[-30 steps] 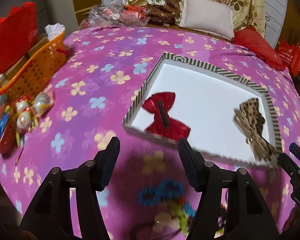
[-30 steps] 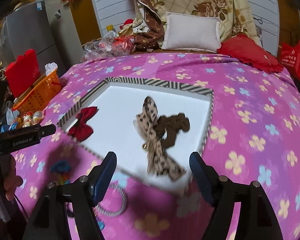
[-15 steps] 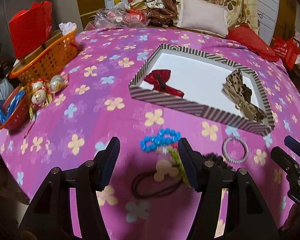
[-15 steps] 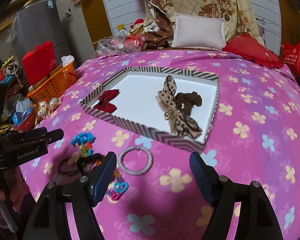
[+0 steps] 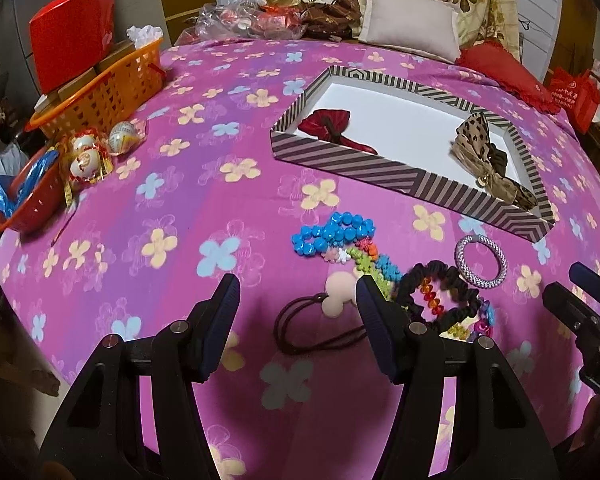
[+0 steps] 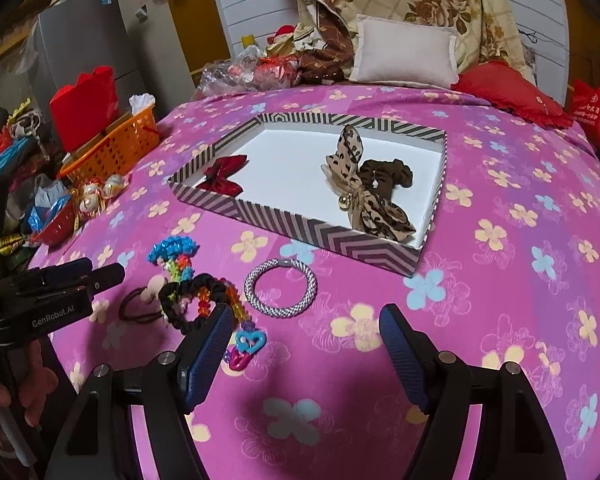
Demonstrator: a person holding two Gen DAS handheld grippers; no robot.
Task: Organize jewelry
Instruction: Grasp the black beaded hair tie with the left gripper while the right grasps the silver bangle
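Pink flowered bedspread (image 5: 172, 184) covers the bed in front of you, with a pale pillow (image 6: 404, 56) and red cushion (image 6: 508, 96) at the far end.

Your left gripper (image 5: 298, 304) hangs above the near edge of the bed, jaws spread, nothing between them. A brown hair tie (image 5: 312, 328) with a pale charm lies on the spread just below and between its fingers.

Your right gripper (image 6: 306, 332) is also spread wide and empty, over bare spread. The silver ring bracelet (image 6: 281, 288) lies flat just beyond it, near the box's front wall.

Loose pile, left of the bracelet in the right view: blue bead bracelet (image 5: 332, 234), a string of coloured flower beads (image 5: 374, 260), a black scrunchie (image 6: 192, 300) with a bright bead strand across it, and a small blue heart charm (image 6: 250, 340) beside the right gripper's left finger.

Striped box (image 6: 340, 240) sits farther back on the bed, white inside. It holds a red bow (image 6: 222, 178) at the left end, and a leopard-print bow (image 6: 364, 196) touching a brown scrunchie (image 6: 388, 172) at the right end.

Off to the left: orange basket (image 5: 108, 88), red bag (image 5: 72, 32), wrapped egg-shaped sweets (image 5: 96, 152), red bowl (image 5: 28, 200).
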